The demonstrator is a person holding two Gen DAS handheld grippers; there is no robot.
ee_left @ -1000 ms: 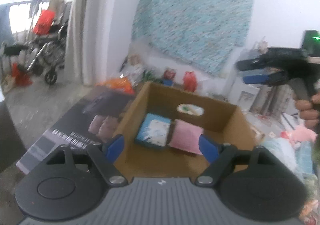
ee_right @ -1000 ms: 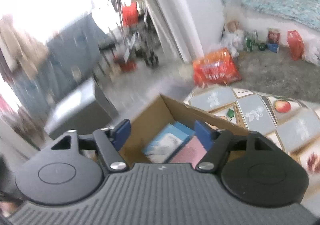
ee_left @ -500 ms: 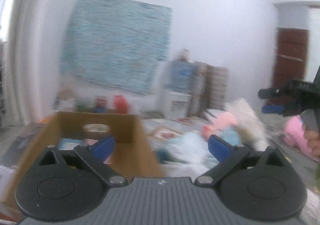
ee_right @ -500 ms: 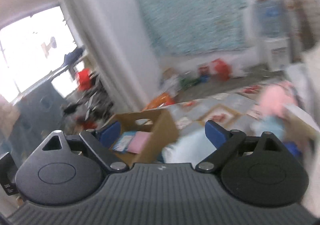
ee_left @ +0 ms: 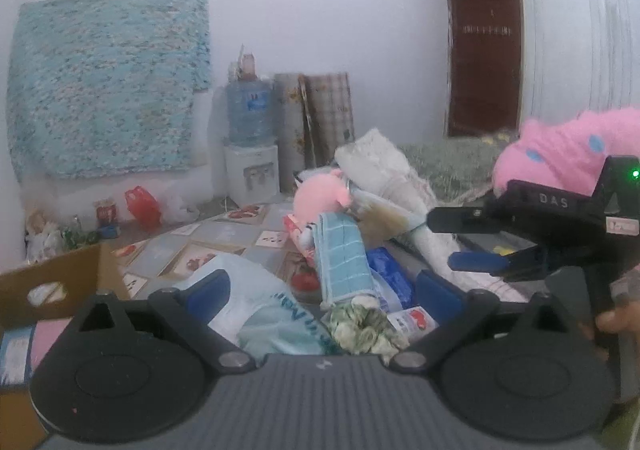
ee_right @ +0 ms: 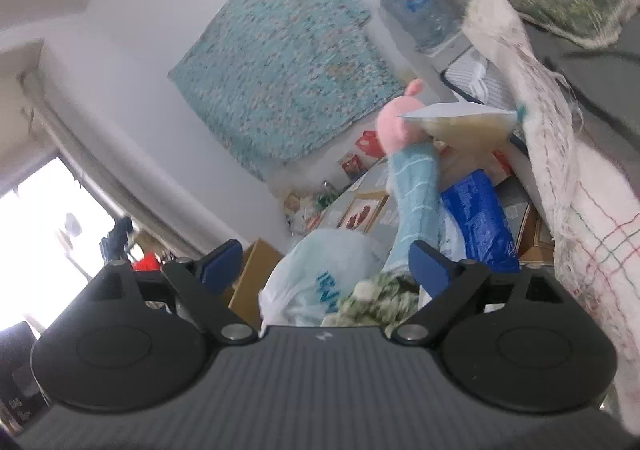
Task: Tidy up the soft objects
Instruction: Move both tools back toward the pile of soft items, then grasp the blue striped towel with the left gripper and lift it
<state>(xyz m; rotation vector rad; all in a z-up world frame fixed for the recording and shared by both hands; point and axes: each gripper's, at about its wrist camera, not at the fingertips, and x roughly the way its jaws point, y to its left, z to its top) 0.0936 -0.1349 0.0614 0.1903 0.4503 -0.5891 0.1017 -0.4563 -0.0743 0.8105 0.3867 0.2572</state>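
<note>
A second ago both my tools looked down into the cardboard box (ee_left: 52, 286); now I have swung them away to the heap of soft things beside it, so the box sits at the far left edge of the left wrist view, with the blue packet (ee_left: 12, 354) and pink cloth (ee_left: 50, 338) lying inside. That reads to me as one drop finished and the next pick beginning.

My left tool (ee_left: 320, 290) is spread wide and empty, aimed over the pale plastic bag (ee_left: 256, 310), the crumpled floral cloth (ee_left: 364, 326) and the blue checked towel (ee_left: 344, 258) draped down the pile. My right tool (ee_right: 320, 262) is also wide with nothing in it, tilted, facing the same bag and towel from the other side. Behind them sit the pink plush (ee_left: 320, 194) and the blue wipes pack (ee_left: 390, 274). Which piece I am going for is hard to say; the floral cloth looks nearest.
</note>
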